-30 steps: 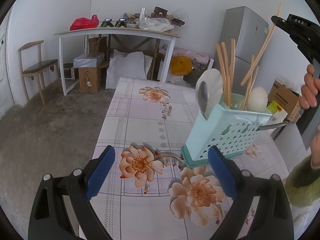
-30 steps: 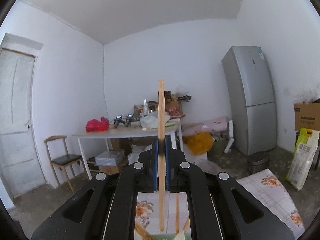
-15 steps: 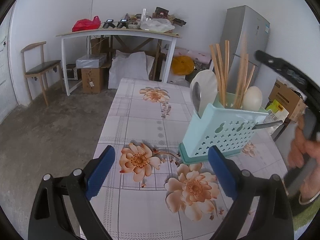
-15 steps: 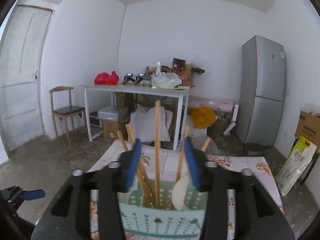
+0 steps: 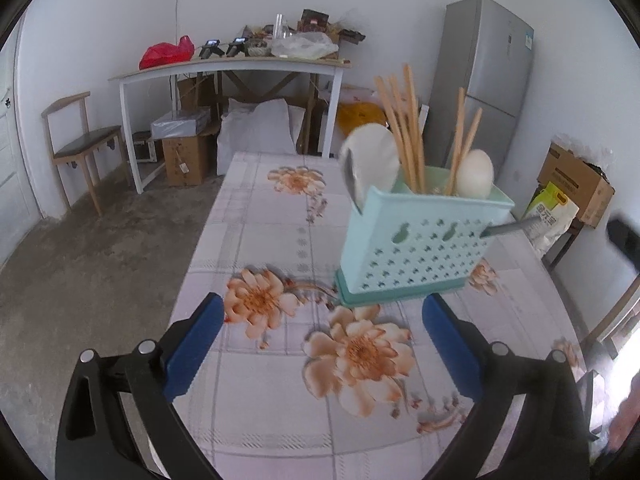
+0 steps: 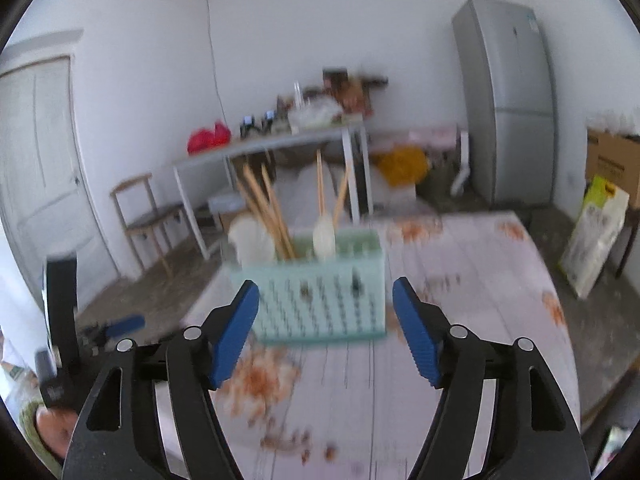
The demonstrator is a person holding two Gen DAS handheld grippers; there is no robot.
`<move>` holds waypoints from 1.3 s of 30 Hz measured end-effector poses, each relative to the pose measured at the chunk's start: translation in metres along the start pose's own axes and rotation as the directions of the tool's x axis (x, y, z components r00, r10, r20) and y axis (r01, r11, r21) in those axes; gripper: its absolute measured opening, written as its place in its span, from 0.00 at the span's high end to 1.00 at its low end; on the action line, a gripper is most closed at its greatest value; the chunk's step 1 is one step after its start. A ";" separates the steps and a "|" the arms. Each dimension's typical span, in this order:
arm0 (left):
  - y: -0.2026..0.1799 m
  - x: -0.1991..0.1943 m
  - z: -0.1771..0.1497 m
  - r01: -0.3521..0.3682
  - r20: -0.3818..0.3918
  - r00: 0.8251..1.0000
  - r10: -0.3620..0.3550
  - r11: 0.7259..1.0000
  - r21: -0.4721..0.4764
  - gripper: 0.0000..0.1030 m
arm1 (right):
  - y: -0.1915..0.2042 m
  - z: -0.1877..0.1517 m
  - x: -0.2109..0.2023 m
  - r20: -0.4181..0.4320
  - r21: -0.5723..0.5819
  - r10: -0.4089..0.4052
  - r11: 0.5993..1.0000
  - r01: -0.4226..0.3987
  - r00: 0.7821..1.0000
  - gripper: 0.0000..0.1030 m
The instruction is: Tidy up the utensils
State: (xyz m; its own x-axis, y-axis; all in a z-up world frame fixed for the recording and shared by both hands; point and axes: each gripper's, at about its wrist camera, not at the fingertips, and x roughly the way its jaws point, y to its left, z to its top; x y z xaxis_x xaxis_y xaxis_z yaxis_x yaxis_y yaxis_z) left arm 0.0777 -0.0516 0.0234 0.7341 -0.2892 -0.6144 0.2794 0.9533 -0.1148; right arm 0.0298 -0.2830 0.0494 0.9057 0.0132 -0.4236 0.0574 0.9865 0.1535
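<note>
Chopsticks in the caddy, both hands empty

My right gripper (image 6: 325,330) fingers are opening with nothing between them; my left gripper (image 5: 318,346) fingers stand wide apart. The utensil caddy (image 5: 420,240) stands on the floral counter (image 5: 256,216), holding chopsticks (image 5: 404,132); a careless swing could topple it.

place: plain home room, part storage | signs: grey fridge (image 5: 486,80) | flower-print tablecloth (image 5: 280,216) on dining table | cluttered white side table (image 5: 224,68) | wooden chair (image 5: 80,148) | cardboard boxes (image 5: 186,156) | bare concrete floor (image 5: 92,248)
</note>
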 end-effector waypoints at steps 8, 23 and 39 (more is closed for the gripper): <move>-0.020 -0.004 -0.012 -0.171 -0.031 0.985 0.172 0.985 0.020 0.06 | 0.013 -0.034 0.004 -0.104 -0.039 -0.086 0.996 0.082 0.991 0.33; -0.038 -0.023 -0.015 -0.265 0.016 0.964 0.265 0.964 0.034 0.06 | 0.000 -0.042 0.002 -0.132 -0.030 -0.144 0.990 0.141 0.981 0.33; -0.031 -0.026 -0.014 -0.292 0.016 0.956 0.292 0.956 0.020 0.06 | 0.003 -0.040 0.002 -0.135 -0.044 -0.147 0.989 0.143 0.980 0.33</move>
State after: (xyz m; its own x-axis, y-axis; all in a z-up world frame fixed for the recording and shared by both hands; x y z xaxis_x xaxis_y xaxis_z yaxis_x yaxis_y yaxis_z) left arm 0.0415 -0.0728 0.0324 0.7936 0.0004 -0.6084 0.0650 0.9942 0.0855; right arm 0.0153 -0.2734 0.0134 0.8225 -0.1103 -0.5579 0.1676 0.9845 0.0524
